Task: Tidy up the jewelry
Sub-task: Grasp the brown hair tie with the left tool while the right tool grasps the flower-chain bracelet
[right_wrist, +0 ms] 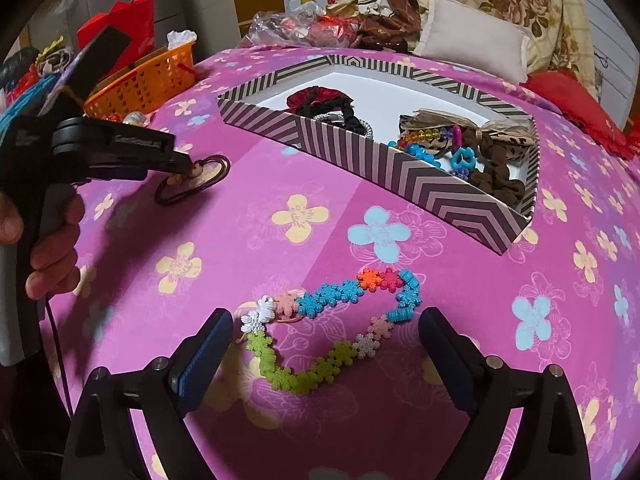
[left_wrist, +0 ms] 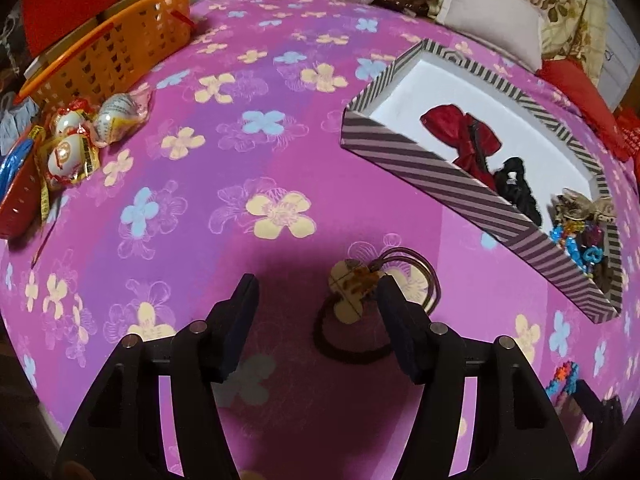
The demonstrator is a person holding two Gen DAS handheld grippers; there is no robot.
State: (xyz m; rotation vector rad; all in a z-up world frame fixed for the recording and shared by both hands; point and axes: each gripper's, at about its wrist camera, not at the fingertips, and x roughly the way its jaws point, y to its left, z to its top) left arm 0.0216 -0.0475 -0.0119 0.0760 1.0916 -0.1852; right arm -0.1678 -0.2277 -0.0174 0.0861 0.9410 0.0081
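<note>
Presently, left to right: basket [left_wrist: 108, 48], kept aside at ten o'clock. Left gripper [left_wrist: 316, 292], jaws wide and gripping nothing, is set over the hair tie [left_wrist: 352, 292], whose bead touches the right pad, seemingly for pickup. Right gripper [right_wrist: 326, 332], jaws wide and empty, is lowered astride the flower bracelet [right_wrist: 320, 336]. Striped box [right_wrist: 400, 168], at one o'clock, is already stocked with scrunchies, apparently the collecting place.

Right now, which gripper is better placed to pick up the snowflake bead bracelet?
Right. The right gripper is open with the snowflake bracelet lying between its fingers. The left gripper is open over the hair tie, farther from the striped box.
</note>
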